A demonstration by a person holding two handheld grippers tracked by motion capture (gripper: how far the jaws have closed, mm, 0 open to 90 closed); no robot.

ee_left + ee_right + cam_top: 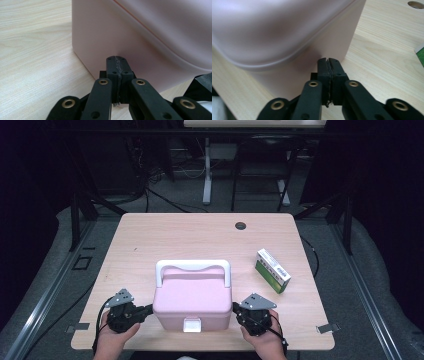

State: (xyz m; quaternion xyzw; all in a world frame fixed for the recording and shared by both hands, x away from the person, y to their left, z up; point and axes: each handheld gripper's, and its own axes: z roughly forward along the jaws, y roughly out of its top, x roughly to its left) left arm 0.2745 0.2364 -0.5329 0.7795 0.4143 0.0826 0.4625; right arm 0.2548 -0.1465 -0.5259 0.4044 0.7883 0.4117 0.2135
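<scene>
Closed claws (117, 60) (328, 61) flank pink box (192, 302) (seemingly touching), near table edge (200, 348).

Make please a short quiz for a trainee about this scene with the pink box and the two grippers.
1. True or false: the white handle of the pink box lies toward the far side of the lid.
2. On which side of the pink box does the green carton lie in the high view: A left, B right, C on top?
3. Fill in: the jaws of the left gripper and the right gripper are both ____, each with its tip at a side wall of the box.

Key: 1 true. 2 B, apart from the box, on the table. 3 shut, with nothing between the jaws.
</scene>
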